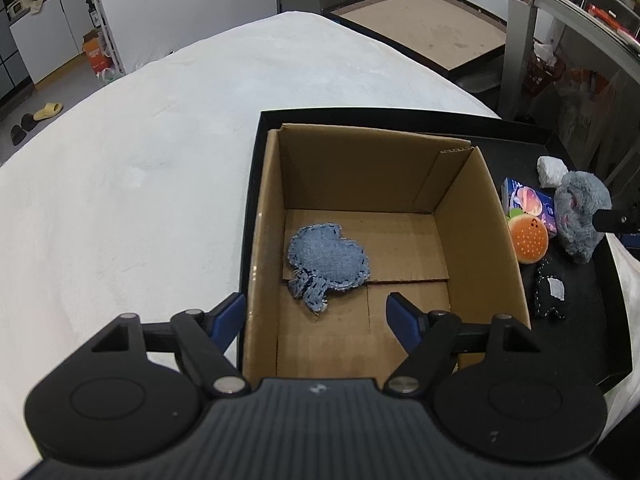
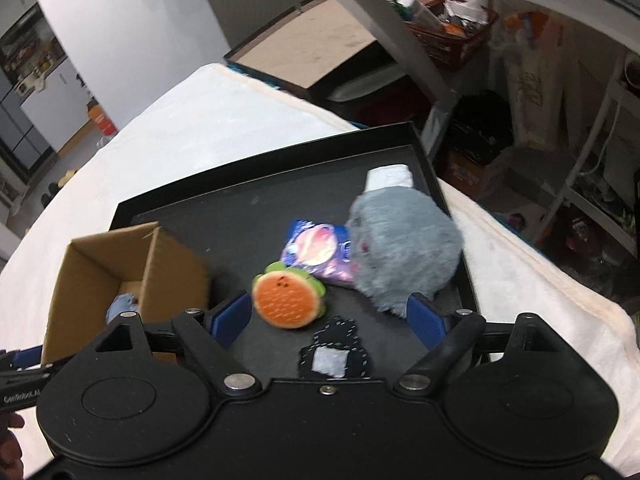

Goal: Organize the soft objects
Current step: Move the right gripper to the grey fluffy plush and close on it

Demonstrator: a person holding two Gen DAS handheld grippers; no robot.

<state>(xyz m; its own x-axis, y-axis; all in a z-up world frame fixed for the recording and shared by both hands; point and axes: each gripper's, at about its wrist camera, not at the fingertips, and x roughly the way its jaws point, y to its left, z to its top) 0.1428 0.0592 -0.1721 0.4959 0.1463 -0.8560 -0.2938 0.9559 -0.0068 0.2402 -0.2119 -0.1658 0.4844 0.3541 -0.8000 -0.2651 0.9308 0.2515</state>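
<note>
A blue denim soft piece [image 1: 326, 261] lies on the floor of the open cardboard box [image 1: 476, 216], which stands on a black tray [image 1: 576, 344]. My left gripper [image 1: 316, 316] is open and empty above the box's near edge. Right of the box lie a plush burger [image 1: 528, 240], a grey fluffy toy [image 1: 580, 216], a purple packet [image 1: 528, 196], a black stitched pouch [image 1: 550, 292] and a white wad [image 1: 551, 170]. My right gripper [image 2: 328, 318] is open and empty, above the black pouch [image 2: 336, 354], between the burger [image 2: 286, 300] and the grey toy [image 2: 404, 254].
The tray [image 2: 248, 192] rests on a white cloth-covered table [image 1: 160, 160]. The box [image 2: 168, 268] shows at the left of the right wrist view. A brown board [image 1: 424, 24] and a metal frame with clutter stand beyond the table.
</note>
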